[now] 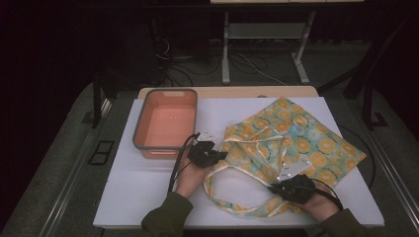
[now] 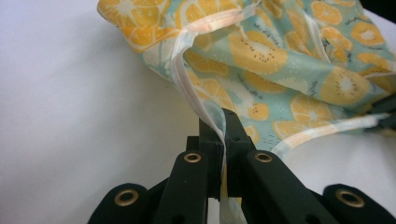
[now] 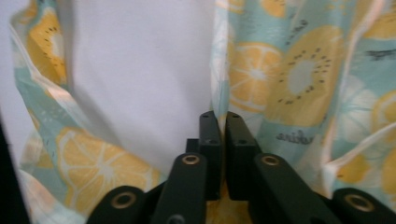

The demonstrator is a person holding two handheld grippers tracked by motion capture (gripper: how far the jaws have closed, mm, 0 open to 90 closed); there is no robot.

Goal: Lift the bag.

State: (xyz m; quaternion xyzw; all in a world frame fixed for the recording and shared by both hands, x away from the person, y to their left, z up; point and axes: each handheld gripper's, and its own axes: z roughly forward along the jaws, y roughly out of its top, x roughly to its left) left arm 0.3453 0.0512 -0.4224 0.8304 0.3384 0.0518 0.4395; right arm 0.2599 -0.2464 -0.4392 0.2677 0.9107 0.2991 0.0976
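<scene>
A teal cloth (image 1: 296, 133) printed with orange fruit slices lies crumpled on the right half of the white table top (image 1: 143, 187). Its pale strap (image 1: 217, 195) loops toward the front edge. My left gripper (image 1: 220, 155) is at the cloth's left corner. In the left gripper view that gripper (image 2: 223, 122) is shut on the pale strap (image 2: 183, 65), which runs up to the cloth (image 2: 261, 51). My right gripper (image 1: 275, 187) sits low at the cloth's near edge. In the right gripper view its jaws (image 3: 220, 122) are shut on the hem of the cloth (image 3: 280, 79).
An orange basin with a grey rim (image 1: 140, 123) stands at the back left of the table, close to my left gripper. Behind the table a metal stand (image 1: 226, 49) and cables lie on the dark floor. Bare white surface lies at the front left.
</scene>
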